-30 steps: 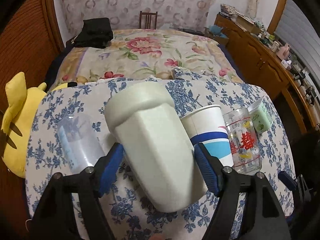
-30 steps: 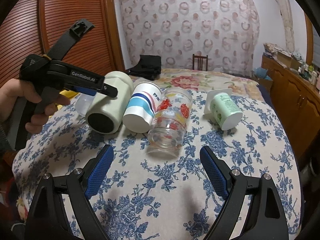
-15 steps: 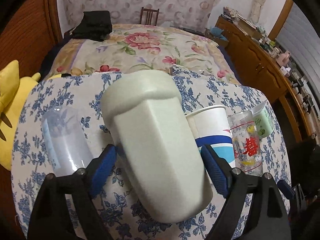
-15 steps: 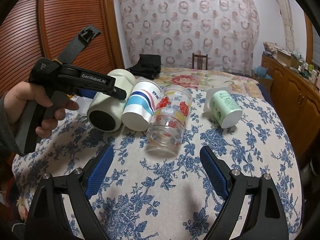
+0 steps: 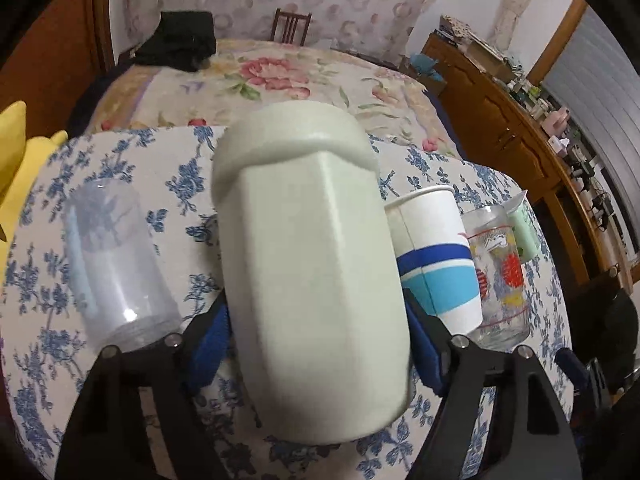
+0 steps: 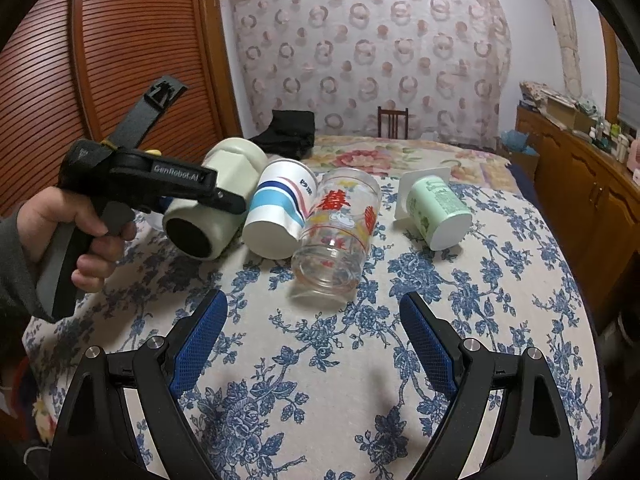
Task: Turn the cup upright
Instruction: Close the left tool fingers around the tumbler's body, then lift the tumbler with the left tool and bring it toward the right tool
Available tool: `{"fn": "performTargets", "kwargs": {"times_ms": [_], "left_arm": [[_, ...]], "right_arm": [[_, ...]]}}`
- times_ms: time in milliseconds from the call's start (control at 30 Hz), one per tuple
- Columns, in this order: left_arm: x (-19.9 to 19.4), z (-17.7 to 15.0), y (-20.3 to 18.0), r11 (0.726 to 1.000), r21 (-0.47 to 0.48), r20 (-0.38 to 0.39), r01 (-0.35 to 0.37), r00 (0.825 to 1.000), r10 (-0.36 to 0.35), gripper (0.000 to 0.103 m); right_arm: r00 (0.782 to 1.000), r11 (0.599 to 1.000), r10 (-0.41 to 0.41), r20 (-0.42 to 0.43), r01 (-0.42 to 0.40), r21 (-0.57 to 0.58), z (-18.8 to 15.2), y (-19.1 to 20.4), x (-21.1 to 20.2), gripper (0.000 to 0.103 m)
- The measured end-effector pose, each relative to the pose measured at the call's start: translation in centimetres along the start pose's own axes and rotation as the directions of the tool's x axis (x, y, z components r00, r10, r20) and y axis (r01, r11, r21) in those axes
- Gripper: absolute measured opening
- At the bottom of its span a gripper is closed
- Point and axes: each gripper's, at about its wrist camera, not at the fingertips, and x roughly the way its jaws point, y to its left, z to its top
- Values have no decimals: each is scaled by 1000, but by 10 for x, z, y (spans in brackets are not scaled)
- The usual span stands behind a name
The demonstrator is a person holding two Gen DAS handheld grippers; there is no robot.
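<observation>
A pale cream faceted cup (image 5: 316, 264) with a thick rim lies on its side, held between the blue pads of my left gripper (image 5: 316, 344), which is shut on it and lifts it off the table. In the right wrist view the same cup (image 6: 224, 196) shows its dark base toward the camera, with the left gripper (image 6: 160, 188) clamped across it. My right gripper (image 6: 314, 344) is open and empty, low over the front of the table.
On the blue-flowered tablecloth (image 6: 460, 320) lie a striped paper cup (image 6: 276, 216), a printed glass (image 6: 340, 232), a green cup (image 6: 440, 208) and a clear plastic cup (image 5: 116, 264). A bed stands behind, a wooden cabinet (image 6: 580, 184) at right.
My left gripper closed on the cream cup and raised it, tilting its rim end upward. The right gripper stayed still.
</observation>
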Motion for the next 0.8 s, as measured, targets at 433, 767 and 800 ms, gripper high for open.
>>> {"fn": "performTargets", "kwargs": {"times_ms": [433, 767, 800], "left_arm": [[-60, -20, 2, 997, 74, 146, -16, 989, 5, 74], [-100, -73, -25, 988, 150, 182, 20, 982, -47, 74], [-101, -81, -29, 987, 162, 180, 23, 982, -52, 74]], "right_arm": [[998, 999, -33, 44, 34, -17, -2, 16, -22, 90], [993, 996, -91, 72, 92, -9, -18, 12, -51, 90], [993, 995, -98, 72, 99, -7, -20, 11, -54, 90]]}}
